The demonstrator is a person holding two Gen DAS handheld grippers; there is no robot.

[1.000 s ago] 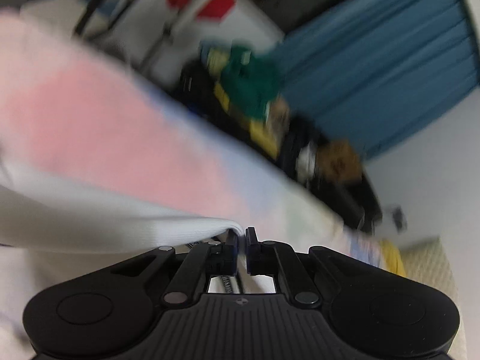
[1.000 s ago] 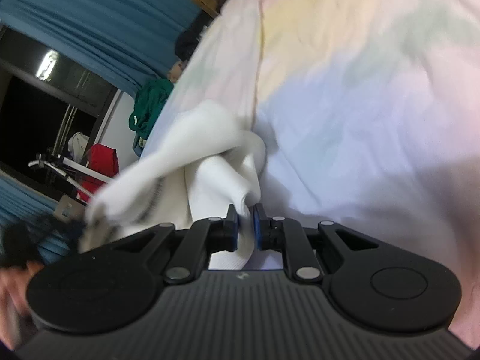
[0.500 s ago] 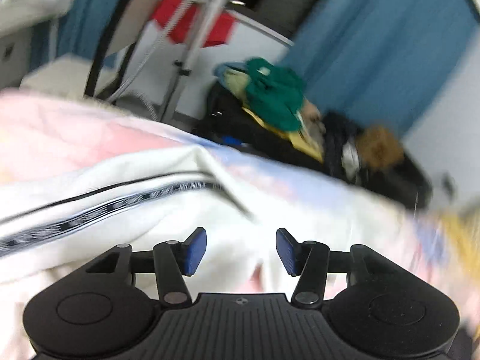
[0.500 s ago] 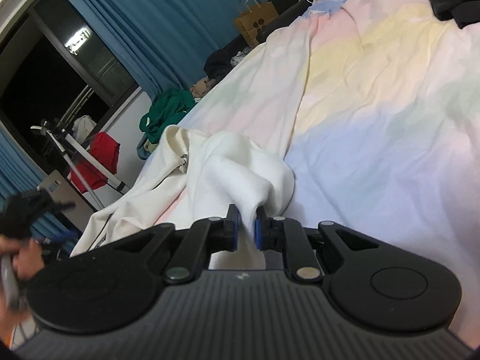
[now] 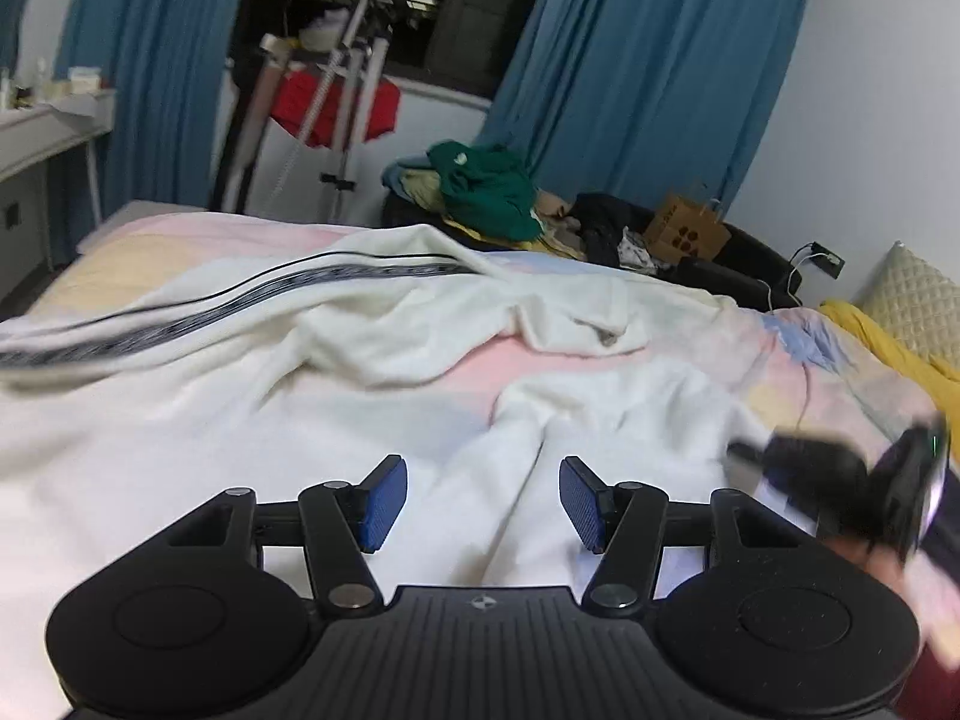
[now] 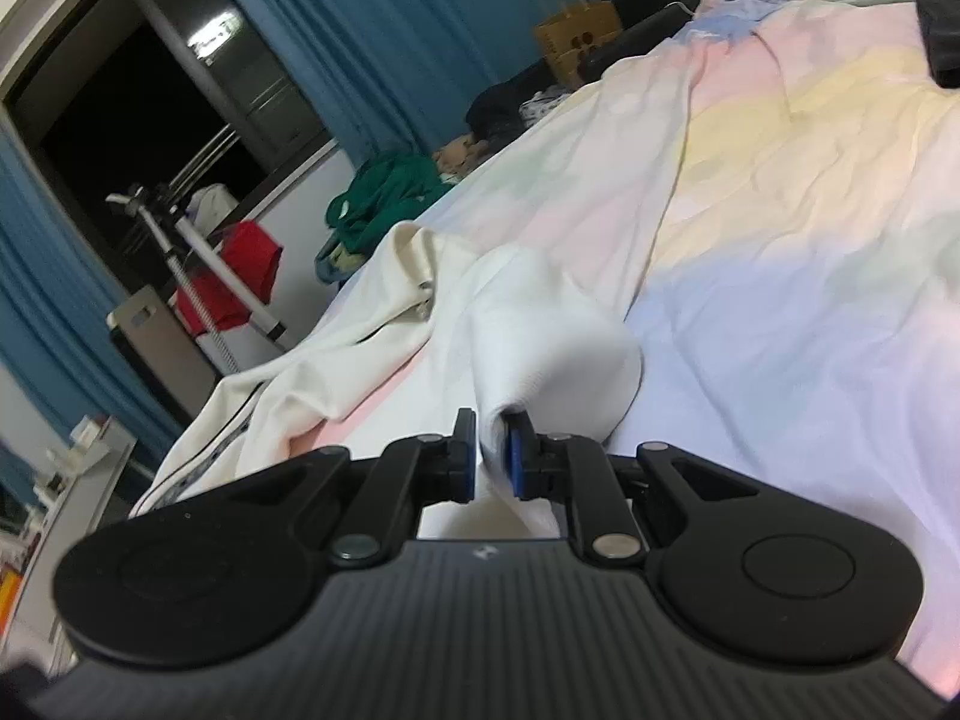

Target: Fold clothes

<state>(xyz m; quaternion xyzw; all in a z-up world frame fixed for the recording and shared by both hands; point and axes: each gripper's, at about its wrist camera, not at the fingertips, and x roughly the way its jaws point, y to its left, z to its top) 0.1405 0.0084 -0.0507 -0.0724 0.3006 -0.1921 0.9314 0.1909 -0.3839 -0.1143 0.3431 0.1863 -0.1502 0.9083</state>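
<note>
A white garment point(image 5: 372, 324) with a black striped band lies crumpled across the pastel bedspread point(image 5: 798, 354). My left gripper point(image 5: 477, 501) is open and empty, low over the garment's near part. My right gripper point(image 6: 491, 459) is shut on a fold of the white garment point(image 6: 540, 342), which bulges up just beyond its fingertips. The right gripper also shows blurred at the right edge of the left wrist view point(image 5: 840, 480).
A sofa piled with green and dark clothes point(image 5: 486, 192) and a brown paper bag point(image 5: 687, 228) stands beyond the bed. A drying rack with red cloth point(image 5: 336, 102) is by the window. A dark garment point(image 6: 939, 12) lies on the bed's far right.
My left gripper has let go of the garment and opened wide. The garment has dropped onto the bed. My right gripper keeps its hold and has lowered.
</note>
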